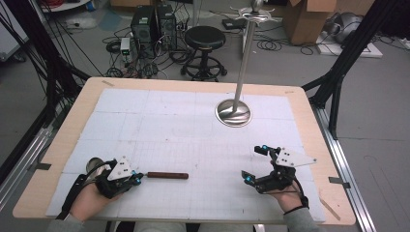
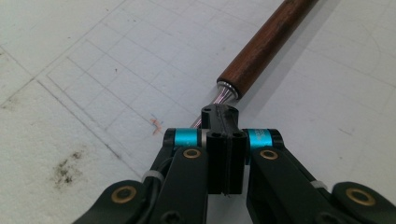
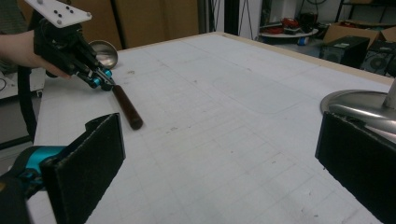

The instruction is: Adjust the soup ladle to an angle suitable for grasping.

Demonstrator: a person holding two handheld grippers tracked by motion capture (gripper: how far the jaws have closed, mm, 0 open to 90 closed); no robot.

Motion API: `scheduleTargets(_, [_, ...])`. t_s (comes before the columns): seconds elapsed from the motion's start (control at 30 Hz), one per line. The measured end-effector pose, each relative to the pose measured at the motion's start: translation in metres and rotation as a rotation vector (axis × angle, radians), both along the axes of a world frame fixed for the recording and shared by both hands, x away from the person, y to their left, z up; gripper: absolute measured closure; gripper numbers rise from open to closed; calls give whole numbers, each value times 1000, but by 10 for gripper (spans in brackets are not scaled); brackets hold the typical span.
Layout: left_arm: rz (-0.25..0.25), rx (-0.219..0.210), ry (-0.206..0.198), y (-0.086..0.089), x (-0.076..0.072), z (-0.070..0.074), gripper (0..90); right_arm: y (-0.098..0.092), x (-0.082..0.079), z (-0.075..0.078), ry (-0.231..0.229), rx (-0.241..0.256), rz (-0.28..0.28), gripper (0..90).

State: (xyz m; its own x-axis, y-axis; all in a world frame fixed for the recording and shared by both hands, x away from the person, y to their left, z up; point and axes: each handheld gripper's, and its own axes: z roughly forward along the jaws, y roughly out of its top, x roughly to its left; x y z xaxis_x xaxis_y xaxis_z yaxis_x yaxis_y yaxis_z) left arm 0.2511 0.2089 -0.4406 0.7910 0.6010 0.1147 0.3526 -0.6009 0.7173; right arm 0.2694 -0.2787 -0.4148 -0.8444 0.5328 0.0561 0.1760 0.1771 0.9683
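A ladle lies at the front left of the white mat, its brown wooden handle [image 1: 168, 175] [image 2: 266, 46] [image 3: 127, 108] pointing right. Its steel bowl [image 1: 94, 165] [image 3: 105, 53] sits behind the person's left hand. My left gripper [image 1: 139, 177] [image 2: 219, 114] [image 3: 100, 79] is shut on the ladle's thin metal shaft, just below the wooden handle. My right gripper [image 1: 254, 164] [image 3: 219, 158] hovers at the front right with its jaws wide apart and nothing between them. It faces across the mat toward the ladle.
A steel stand with a round base [image 1: 234, 114] [image 3: 355, 106] and a tall pole [image 1: 244, 58] topped with hooks rises at the mat's back right. The white gridded mat [image 1: 169, 125] covers a wooden table. Behind the table are a stool [image 1: 205, 38], computer towers and boxes.
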Motion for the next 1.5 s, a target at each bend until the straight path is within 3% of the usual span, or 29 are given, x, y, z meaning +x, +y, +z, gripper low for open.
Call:
scheduleTargets(0.27, [36, 7, -15, -3, 14, -1, 897, 4, -1, 0, 13, 7, 10, 2])
scheduleTargets(0.5, [110, 38, -27, -13, 27, 0, 897, 3, -1, 0, 13, 9, 7, 2])
scheduleTargets(0.83, [133, 34, -28, -15, 41, 0, 897, 3, 0, 0, 10, 5, 11, 2])
scheduleTargets(1.0, [137, 21, -21, -15, 39, 1, 897, 3, -1, 0, 7, 7, 11, 2])
scheduleTargets(1.2, [80, -56, -40, -8, 27, 17, 896, 2, -1, 0, 10, 11, 8, 2])
scheduleTargets(1.37, [43, -110, -71, 5, 21, 29, 839, 3, -1, 0, 8, 8, 11, 2])
scheduleTargets(1.5, [12, -193, -78, 12, 20, 36, 823, 2, 0, 0, 13, 9, 7, 2])
